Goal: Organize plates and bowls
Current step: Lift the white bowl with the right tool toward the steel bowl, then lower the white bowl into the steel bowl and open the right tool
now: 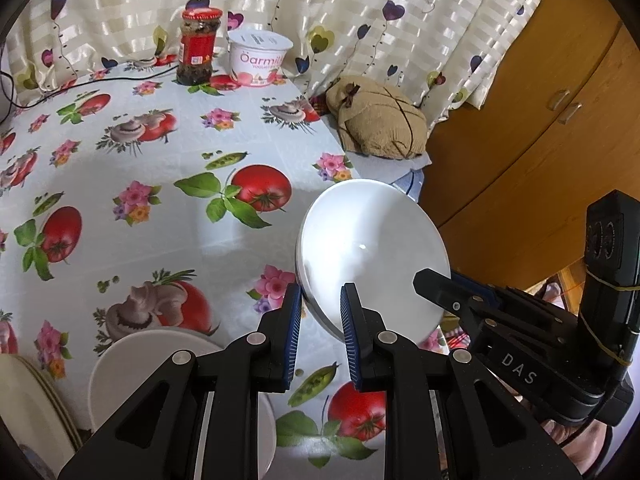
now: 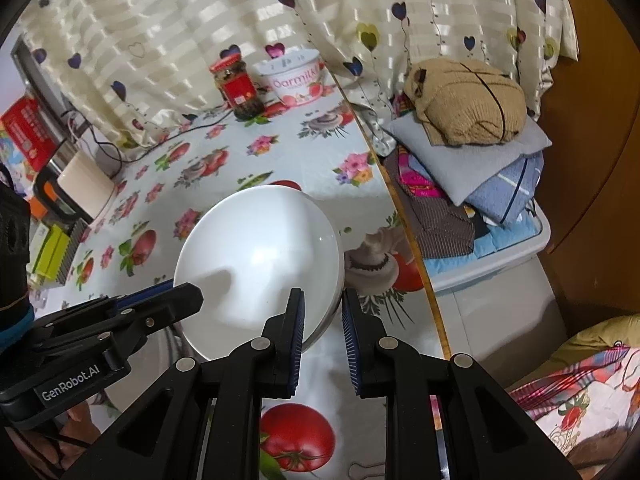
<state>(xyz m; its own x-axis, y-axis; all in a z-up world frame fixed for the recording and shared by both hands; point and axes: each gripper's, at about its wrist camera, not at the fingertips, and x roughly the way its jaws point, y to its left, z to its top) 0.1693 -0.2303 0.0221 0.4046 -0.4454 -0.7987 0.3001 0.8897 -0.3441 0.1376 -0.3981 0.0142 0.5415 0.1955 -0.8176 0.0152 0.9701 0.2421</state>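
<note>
A white bowl hangs tilted above the flowered tablecloth, held at two sides of its rim. My left gripper is shut on the bowl's near-left rim, one pad inside and one outside. My right gripper is shut on the opposite rim of the same white bowl. The right gripper's fingertips show at the bowl's right edge in the left wrist view. The left gripper's fingertips reach the bowl's left edge in the right wrist view. A white plate and a cream plate stack lie below left.
A red-lidded jar and a yoghurt tub stand at the table's far edge, with a black cable beside them. Right of the table are a brown knitted bundle, folded clothes and a wooden cabinet.
</note>
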